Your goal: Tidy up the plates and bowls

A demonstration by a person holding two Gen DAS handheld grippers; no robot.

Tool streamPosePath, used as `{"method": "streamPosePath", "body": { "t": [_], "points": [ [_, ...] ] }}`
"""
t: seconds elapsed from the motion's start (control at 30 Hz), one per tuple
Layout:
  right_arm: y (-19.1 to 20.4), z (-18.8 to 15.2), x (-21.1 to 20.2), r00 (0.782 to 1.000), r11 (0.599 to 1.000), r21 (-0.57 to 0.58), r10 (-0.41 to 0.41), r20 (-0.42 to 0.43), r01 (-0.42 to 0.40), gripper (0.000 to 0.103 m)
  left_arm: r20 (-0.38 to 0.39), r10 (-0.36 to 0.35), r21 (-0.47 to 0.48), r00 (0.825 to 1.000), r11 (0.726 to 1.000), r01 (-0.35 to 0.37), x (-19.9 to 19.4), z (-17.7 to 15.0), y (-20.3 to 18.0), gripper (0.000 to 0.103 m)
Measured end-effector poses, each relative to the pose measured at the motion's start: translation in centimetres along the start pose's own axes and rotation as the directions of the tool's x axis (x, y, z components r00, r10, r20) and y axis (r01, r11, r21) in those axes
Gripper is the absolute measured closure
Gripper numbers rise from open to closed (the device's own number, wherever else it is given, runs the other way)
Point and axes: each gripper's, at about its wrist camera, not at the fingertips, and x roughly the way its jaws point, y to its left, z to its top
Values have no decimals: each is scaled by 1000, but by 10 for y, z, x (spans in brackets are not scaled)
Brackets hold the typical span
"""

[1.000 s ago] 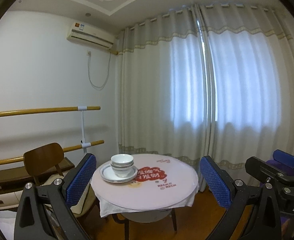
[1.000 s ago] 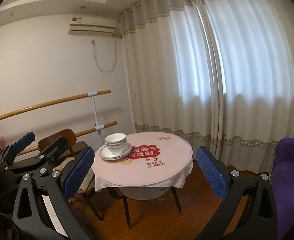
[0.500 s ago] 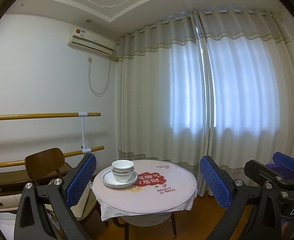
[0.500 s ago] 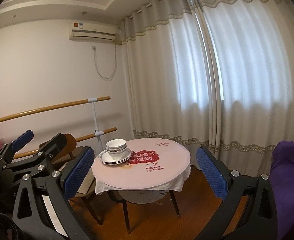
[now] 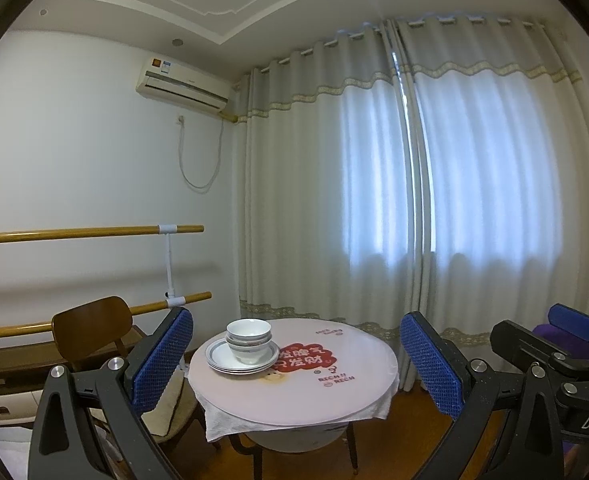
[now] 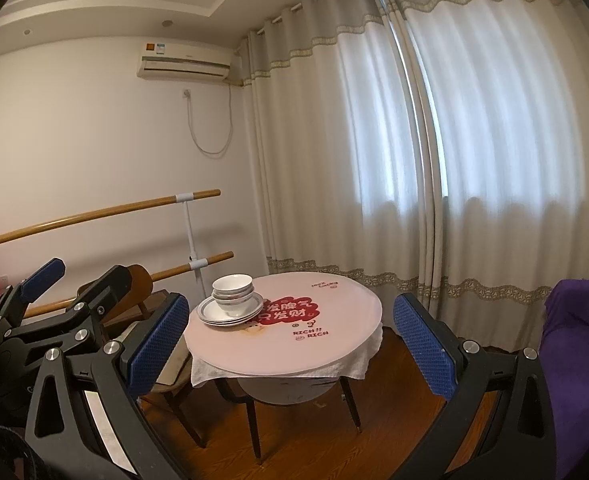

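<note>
A stack of white bowls [image 5: 249, 339] sits on a stack of white plates [image 5: 241, 360] at the left side of a round pink table [image 5: 334, 396]. The same bowls [image 6: 232, 293], plates [image 6: 230, 312] and table [image 6: 294, 352] show in the right wrist view. My left gripper [image 5: 296, 364] is open and empty, held well back from the table. My right gripper [image 6: 288, 340] is open and empty, also well back; the left gripper's body [image 6: 46, 312] shows at its left.
A wooden chair [image 5: 90, 328] stands left of the table below two wooden wall bars [image 5: 86, 234]. Long curtains [image 5: 414, 200] hang behind the table. A purple sofa [image 6: 574, 360] is at the right. The floor [image 6: 314, 440] is wood.
Both grippers have tilted up and drawn slightly back, so the table and dishes sit lower in both views. The dishes have not moved. Both grippers stay open.
</note>
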Motion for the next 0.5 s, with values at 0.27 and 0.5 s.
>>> {"method": "streamPosePath", "body": {
  "t": [0.27, 0.5],
  "points": [
    [-3, -2, -1, 1000, 1000, 0, -7, 0, 7, 0, -3, -11, -5, 1000, 1000, 11, 4, 0, -2, 1],
    [-11, -4, 2, 1000, 1000, 1, -19, -7, 19, 0, -12, -27, -7, 1000, 1000, 27, 14, -1, -1, 1]
  ]
}}
